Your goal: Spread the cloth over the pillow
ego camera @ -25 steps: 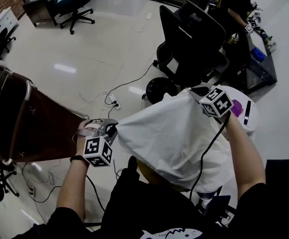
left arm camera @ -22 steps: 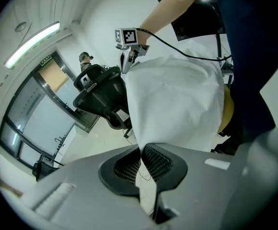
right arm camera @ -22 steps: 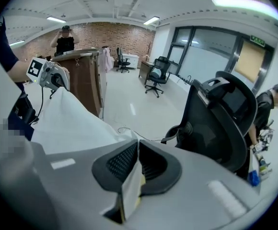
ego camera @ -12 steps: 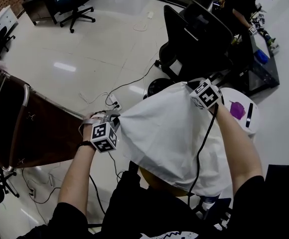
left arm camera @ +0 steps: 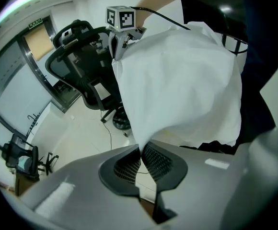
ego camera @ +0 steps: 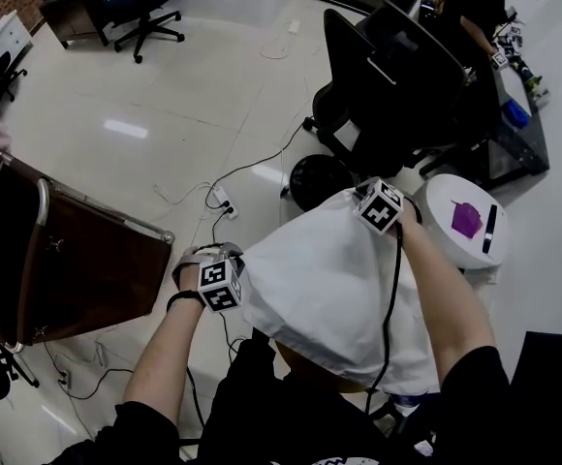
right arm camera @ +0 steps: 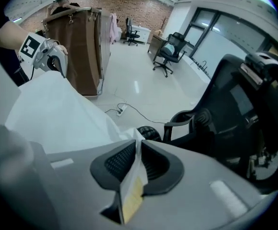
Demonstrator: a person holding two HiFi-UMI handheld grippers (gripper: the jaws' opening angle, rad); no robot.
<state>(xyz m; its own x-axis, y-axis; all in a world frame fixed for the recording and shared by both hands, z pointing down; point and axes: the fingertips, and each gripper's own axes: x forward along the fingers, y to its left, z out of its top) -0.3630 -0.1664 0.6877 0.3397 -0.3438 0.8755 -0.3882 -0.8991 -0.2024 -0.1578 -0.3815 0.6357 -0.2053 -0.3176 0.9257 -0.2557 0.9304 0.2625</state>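
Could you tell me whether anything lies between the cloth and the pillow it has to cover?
Nothing visible does. The cloth drapes directly over it; only a yellowish edge of what seems to be the pillow shows under its near hem.

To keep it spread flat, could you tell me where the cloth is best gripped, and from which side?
By its two far corners, each from its outer side: the cloth spans between them. The left gripper is shut on one corner; on the right gripper the jaws are opening with the other corner between them.
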